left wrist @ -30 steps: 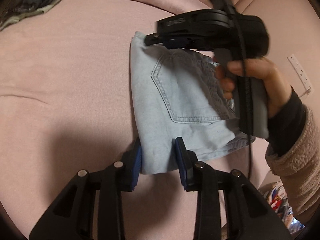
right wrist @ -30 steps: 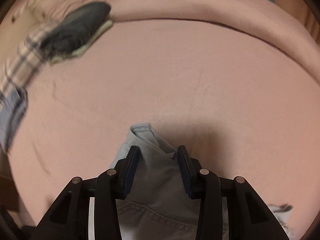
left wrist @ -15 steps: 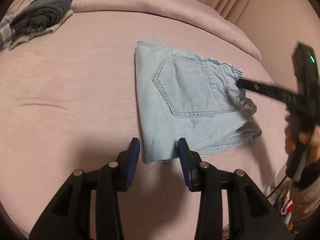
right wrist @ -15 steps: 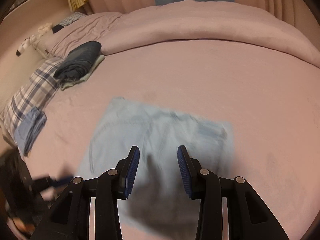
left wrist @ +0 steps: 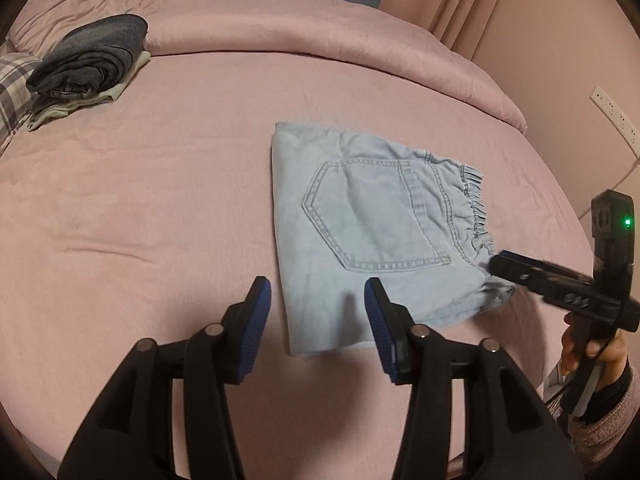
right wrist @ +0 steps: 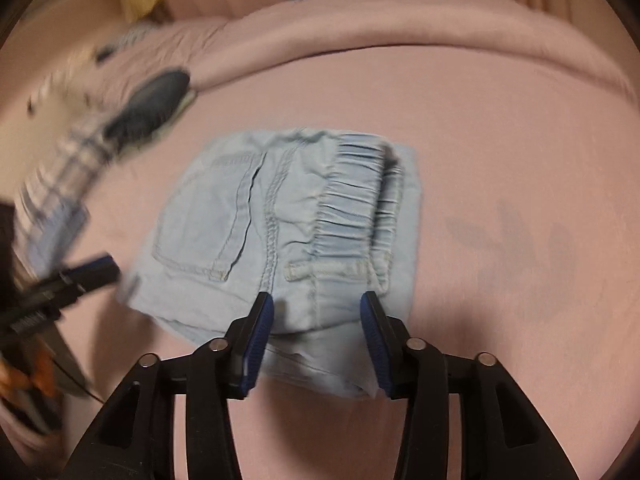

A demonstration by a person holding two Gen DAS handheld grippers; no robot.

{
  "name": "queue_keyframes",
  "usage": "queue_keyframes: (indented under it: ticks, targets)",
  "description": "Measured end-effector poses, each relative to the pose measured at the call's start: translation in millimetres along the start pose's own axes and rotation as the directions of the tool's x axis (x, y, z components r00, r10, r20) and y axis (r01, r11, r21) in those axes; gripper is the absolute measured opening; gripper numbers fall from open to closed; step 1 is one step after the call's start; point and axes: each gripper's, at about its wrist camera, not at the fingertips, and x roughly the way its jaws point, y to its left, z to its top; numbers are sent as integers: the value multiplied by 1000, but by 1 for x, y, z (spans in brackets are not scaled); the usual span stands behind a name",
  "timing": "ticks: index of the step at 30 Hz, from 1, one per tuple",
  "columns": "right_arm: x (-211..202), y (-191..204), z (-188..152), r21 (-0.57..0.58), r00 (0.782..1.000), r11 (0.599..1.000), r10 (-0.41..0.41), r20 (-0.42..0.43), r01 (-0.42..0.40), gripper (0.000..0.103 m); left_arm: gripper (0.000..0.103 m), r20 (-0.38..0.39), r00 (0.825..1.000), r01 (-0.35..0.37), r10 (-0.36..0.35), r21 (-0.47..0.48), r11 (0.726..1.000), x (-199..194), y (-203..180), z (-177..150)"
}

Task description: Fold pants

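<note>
One folded light-blue denim pants (left wrist: pixel 372 232) flat at frame centre, pocket up | left gripper (left wrist: pixel 318 304) opening, unclamped | right gripper (right wrist: pixel 318 316) opening, unclamped, angled down

From my right camera the far-left pile of clothes (right wrist: pixel 148 112) and plaid pillow (right wrist: pixel 68 160) smear into blur. The pants' (right wrist: pixel 280 232) near edge hides behind my gripper fingers (right wrist: pixel 256 336); my sleeve (left wrist: pixel 600 436) is cropped.

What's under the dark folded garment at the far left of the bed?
A pale, cream-coloured folded piece sticks out beneath the dark garment, both on the pink bed. Most of it is covered, so what it is can't be told.
</note>
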Motion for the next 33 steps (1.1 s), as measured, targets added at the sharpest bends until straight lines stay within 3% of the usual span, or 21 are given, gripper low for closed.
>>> queue_keyframes:
  ticks: [4,11,17,33]
  targets:
    - [-5,-30,-2,151,995,983,98,25,-101,58,56,-3,1000,-5,5,-19,1000,2,1,4]
    - [0,-64,-6,335,971,912,235,44,-236,66,64,-6,1000,8,-8,-31,999,7,1,11]
    - [13,-62,-8,376,966,893,259,20,-248,68,66,-28,999,24,-26,-53,998,17,6,15]
    - [30,-63,9,363,968,904,250,-15,-228,69,66,-64,997,29,-34,-75,997,37,18,24]
